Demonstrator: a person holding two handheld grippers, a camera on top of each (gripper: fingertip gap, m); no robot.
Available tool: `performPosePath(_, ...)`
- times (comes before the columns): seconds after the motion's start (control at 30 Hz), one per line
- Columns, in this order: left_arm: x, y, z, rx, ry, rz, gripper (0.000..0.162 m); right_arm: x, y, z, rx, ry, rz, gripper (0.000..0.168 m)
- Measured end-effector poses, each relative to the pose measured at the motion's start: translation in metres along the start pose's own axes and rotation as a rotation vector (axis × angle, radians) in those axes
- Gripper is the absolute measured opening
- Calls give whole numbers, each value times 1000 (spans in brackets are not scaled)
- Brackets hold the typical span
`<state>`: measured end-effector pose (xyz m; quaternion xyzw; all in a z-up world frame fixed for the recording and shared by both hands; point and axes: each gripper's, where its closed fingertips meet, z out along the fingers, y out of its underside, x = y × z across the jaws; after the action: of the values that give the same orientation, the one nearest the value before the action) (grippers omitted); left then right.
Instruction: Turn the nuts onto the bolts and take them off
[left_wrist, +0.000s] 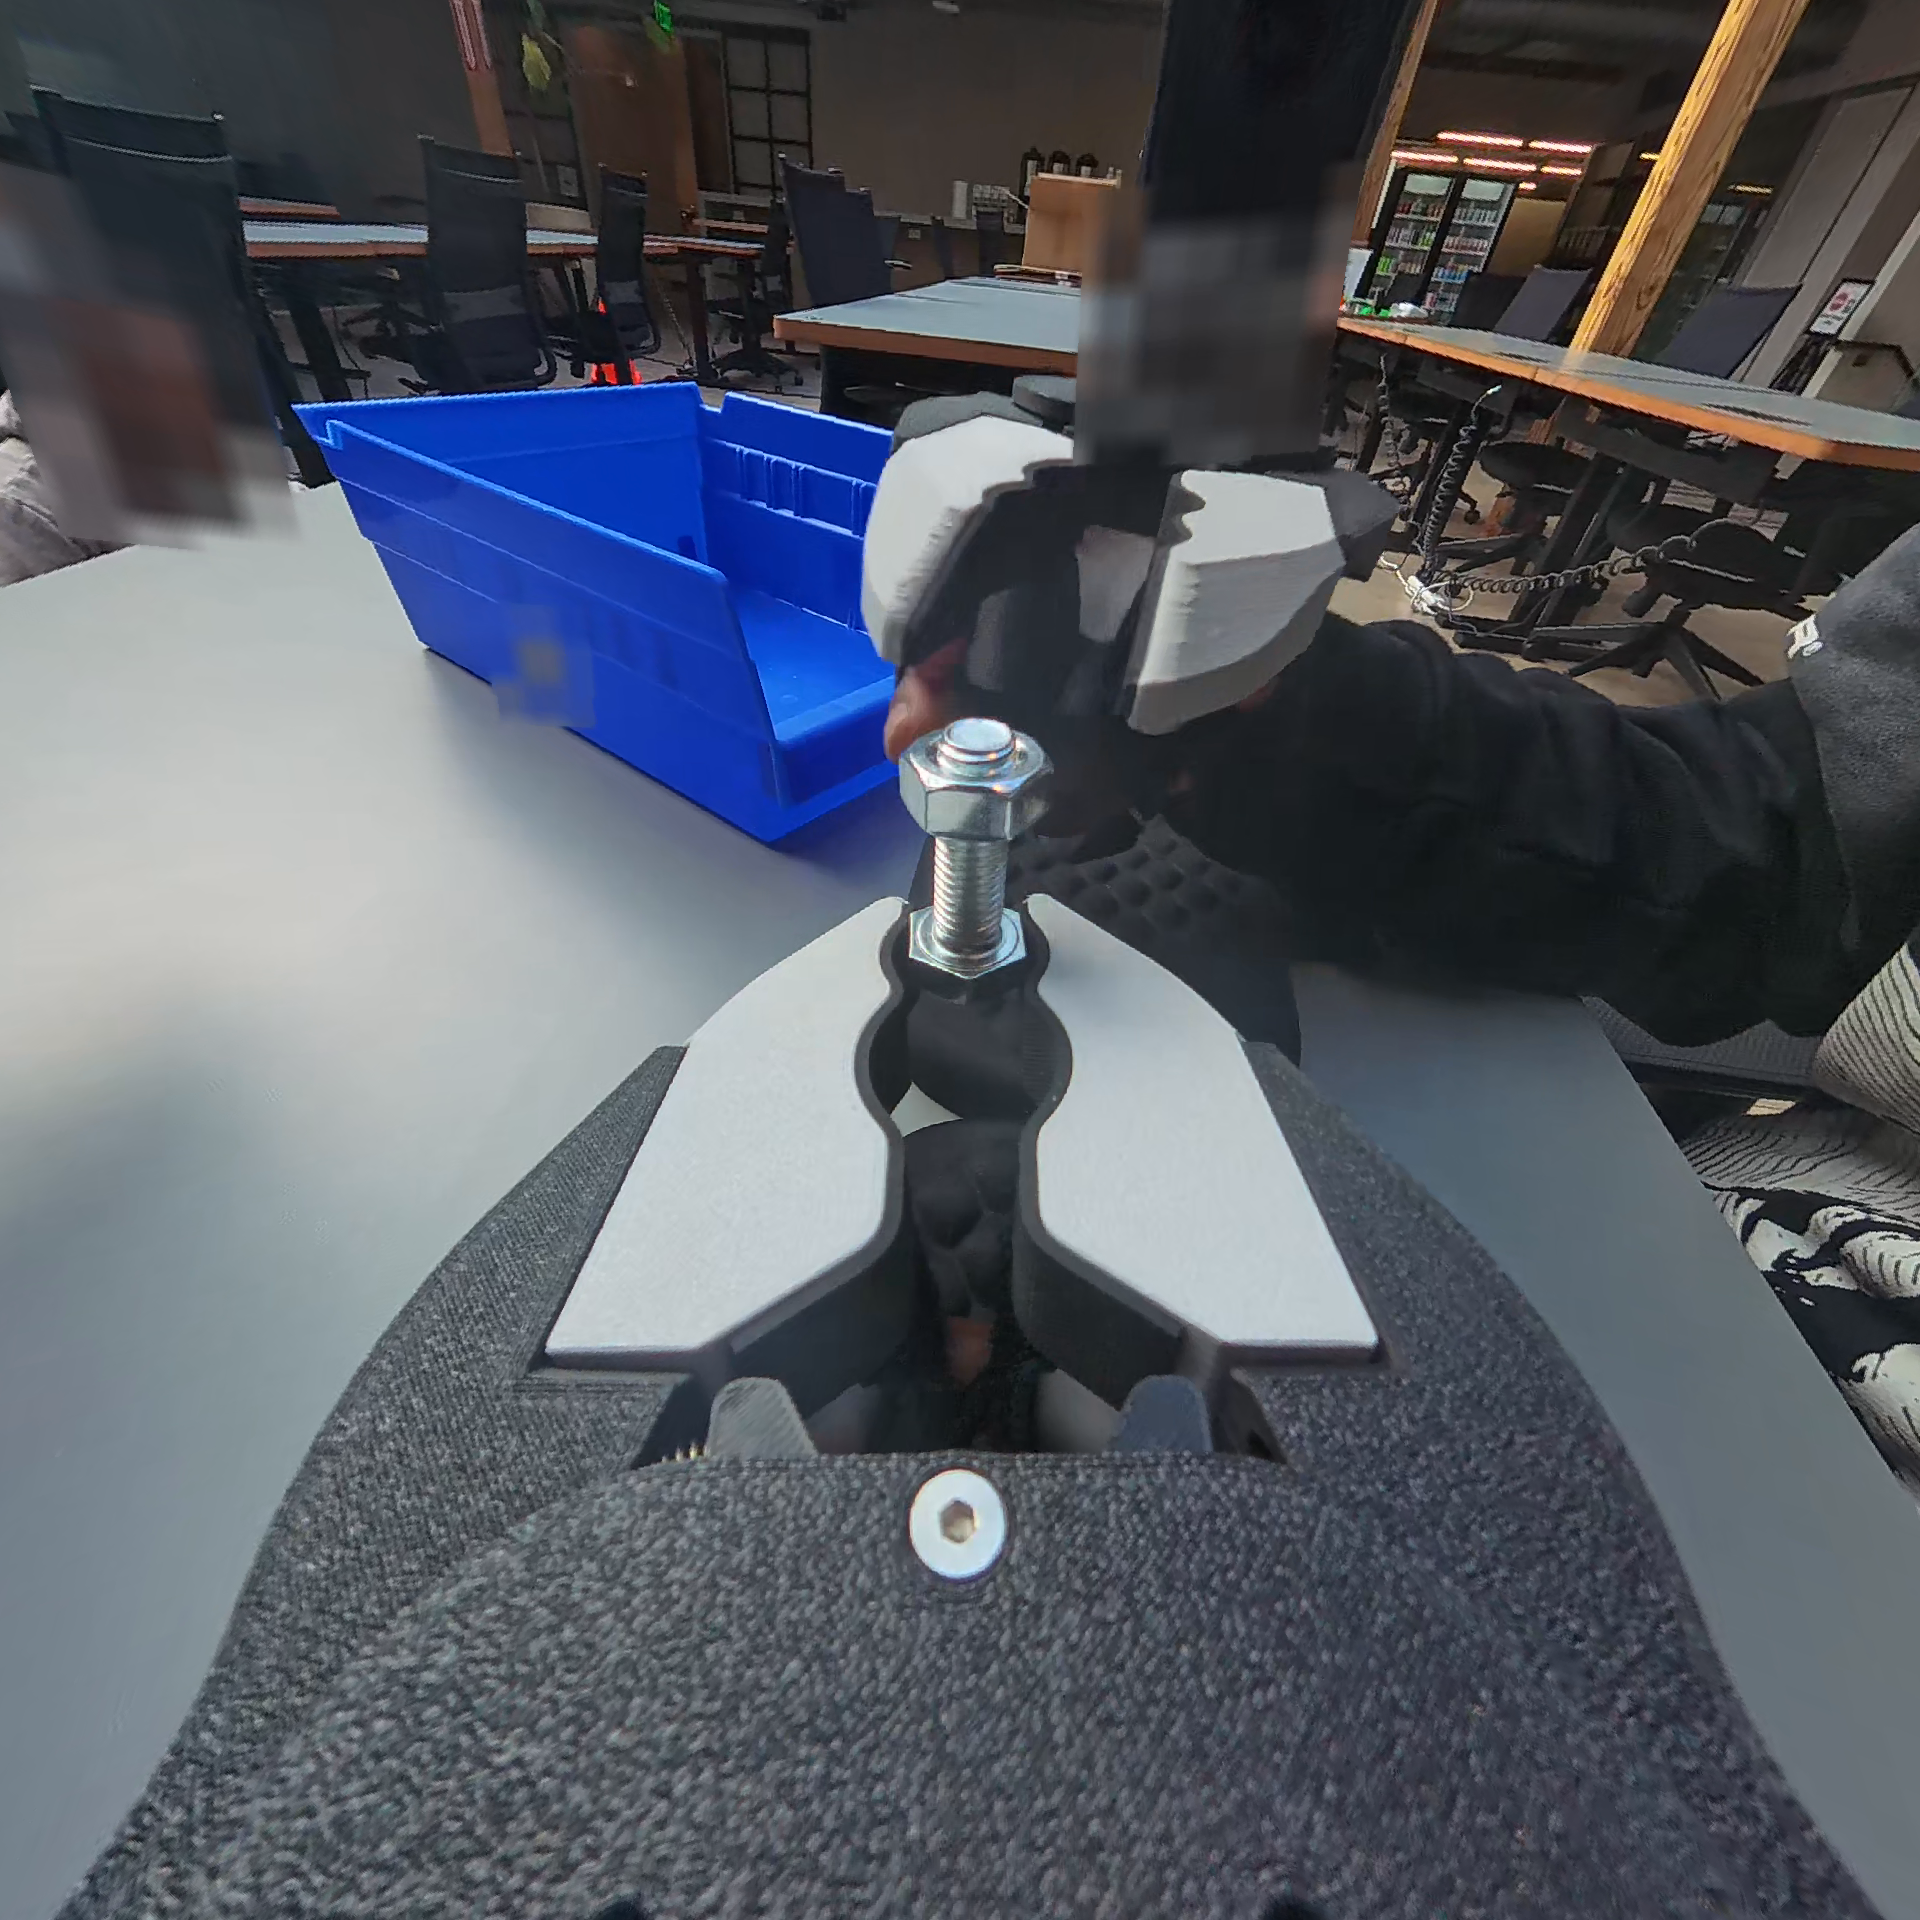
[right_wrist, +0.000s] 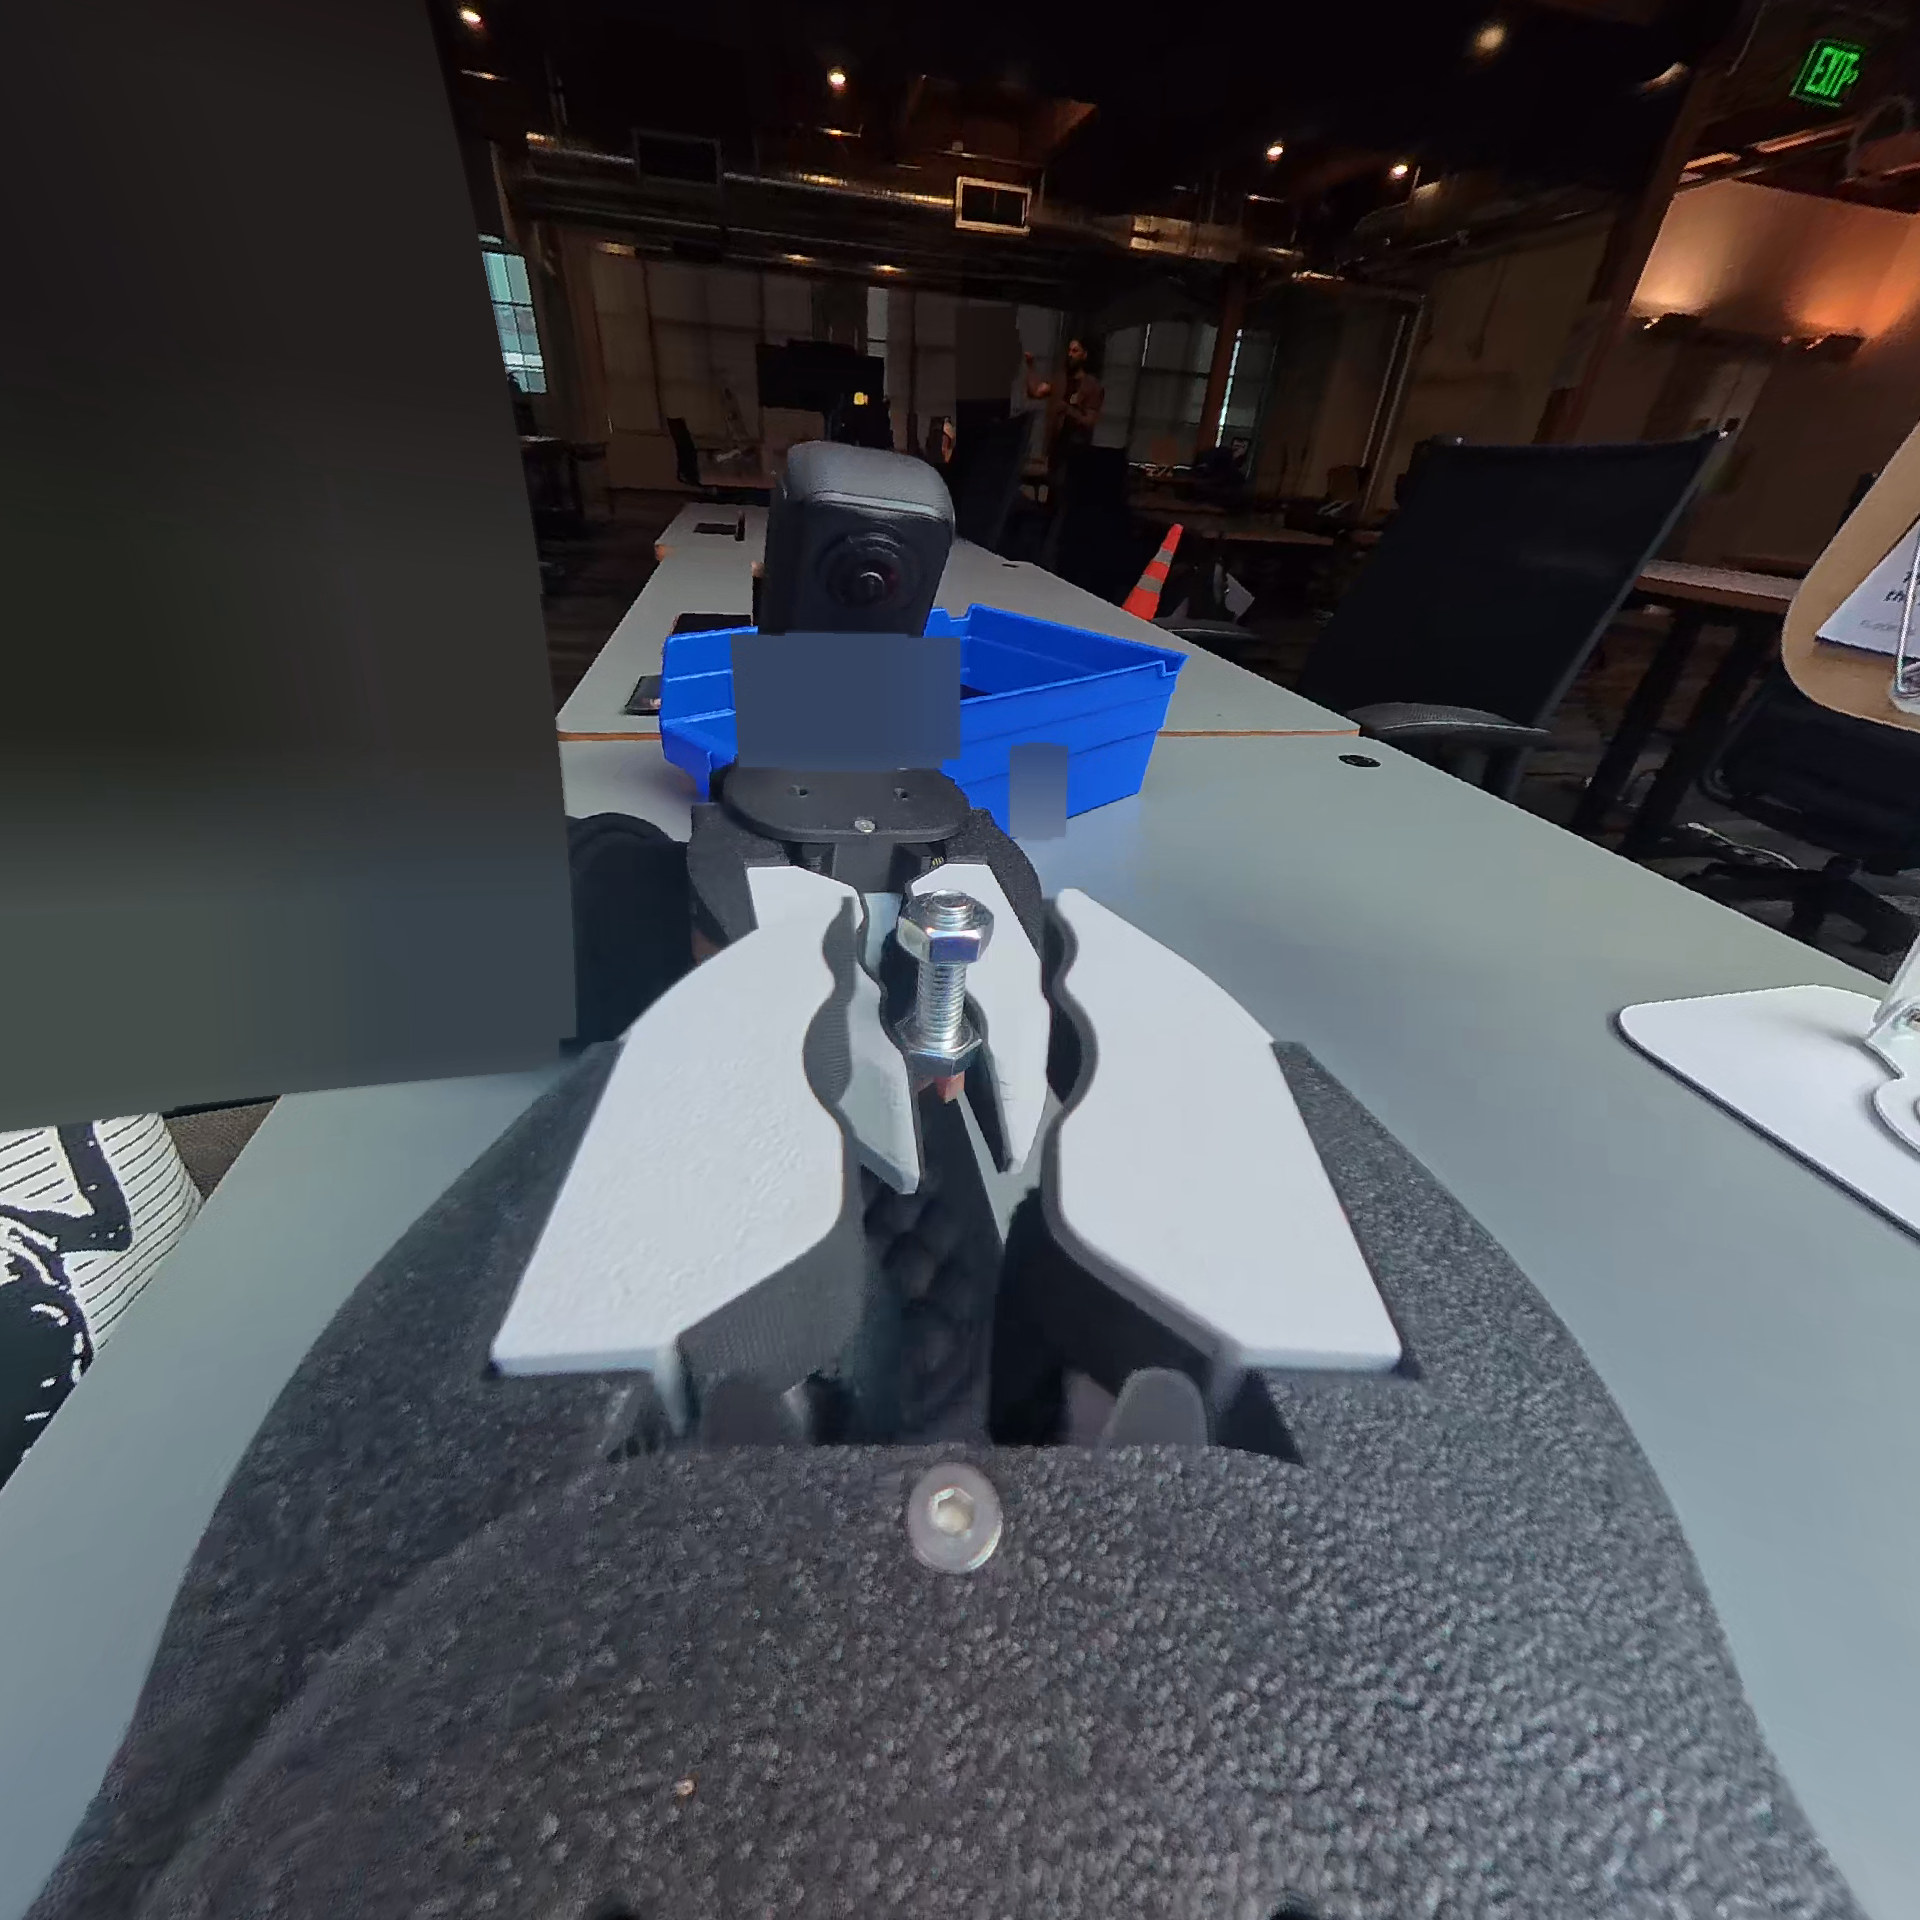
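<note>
Hex nut (left_wrist: 975, 792) threaded at top of bolt (left_wrist: 966, 894), flush with shaft tip; long axis upright, head end down. Bolt head clamped between tips of left gripper (left_wrist: 968, 961), closed on it, above grey table (left_wrist: 312, 935). Right gripper (right_wrist: 951, 1023) facing from far side, jaws parted, straddling shaft without contact; nearer to nut, though reaching in below it. Likely next: rise to nut height, close, twist about upright axis. Blue bin (left_wrist: 623, 582) far left, well apart.
</note>
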<state>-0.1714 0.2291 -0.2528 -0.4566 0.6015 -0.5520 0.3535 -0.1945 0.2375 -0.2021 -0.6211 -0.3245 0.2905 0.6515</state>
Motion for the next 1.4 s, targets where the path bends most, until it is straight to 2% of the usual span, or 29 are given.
performPosePath(0.07,0,1,1,-6,-1,5,17,-2,4,6,-8,-4,11,53)
performPosePath(0.13,2,2,2,-17,4,17,17,-6,9,14,-23,-22,25,64)
performPosePath(0.3,6,5,4,-40,17,35,17,-19,17,26,-47,-78,27,67)
performPosePath(0.4,6,6,4,-46,20,37,17,-24,19,28,-56,-98,25,65)
performPosePath(0.6,4,3,2,-25,11,23,17,-17,16,20,-55,-74,8,48)
performPosePath(0.83,2,1,1,-12,7,14,17,-8,10,4,-66,-46,-12,23)
performPosePath(0.9,2,1,1,-11,6,11,17,-8,8,-1,-65,-60,-17,9)
performPosePath(1.03,2,2,2,-13,6,12,17,-4,0,-7,-25,-43,-9,8)
performPosePath(1.07,2,2,2,-14,7,12,17,-3,-1,-7,-15,-34,-7,11)
performPosePath(1.27,4,3,2,-19,13,19,17,-7,8,11,-25,-30,7,60)
performPosePath(1.4,6,5,4,-36,20,31,17,-17,15,23,-43,-70,21,69)
